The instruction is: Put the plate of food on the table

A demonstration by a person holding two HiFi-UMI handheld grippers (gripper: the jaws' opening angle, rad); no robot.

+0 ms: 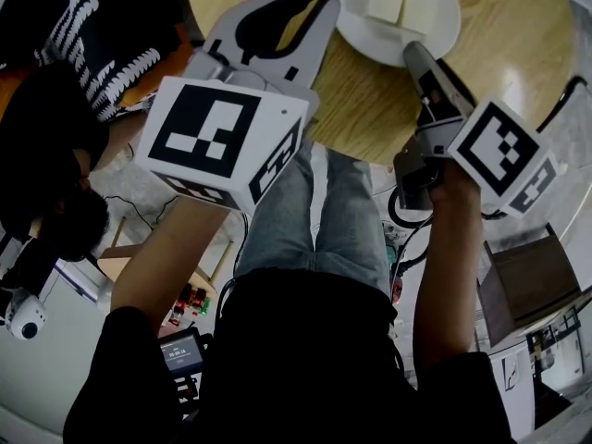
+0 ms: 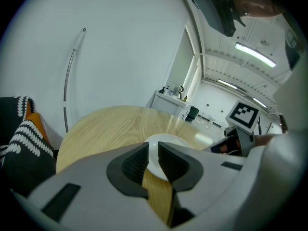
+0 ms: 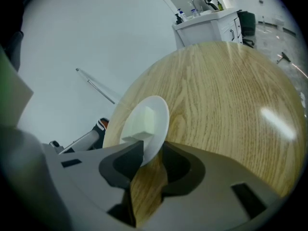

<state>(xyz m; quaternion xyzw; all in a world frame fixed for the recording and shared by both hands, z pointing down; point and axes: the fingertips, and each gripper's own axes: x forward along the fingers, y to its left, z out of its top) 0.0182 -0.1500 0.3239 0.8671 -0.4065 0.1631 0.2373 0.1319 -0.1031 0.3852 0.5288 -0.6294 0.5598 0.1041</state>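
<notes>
Plate point(image 3: 162, 110) looked like rigid glazed ceramic: moderate weight, slick, chippable. Loose food point(image 3: 144, 121) blocks would likely slide if tipped, so grip the near rim and keep it level. It sat flat on the table point(image 3: 231, 90), near rim between the right gripper's point(image 3: 151, 160) jaws, which stood apart, not pinching. Left gripper point(image 2: 153, 160) was slightly open and empty, with the plate just ahead.

Plate point(image 1: 435, 28) on table point(image 1: 499, 72), food point(image 1: 403, 6) on plate, right gripper point(image 3: 152, 148) at plate's near rim, left gripper point(image 2: 153, 150) to its left.
</notes>
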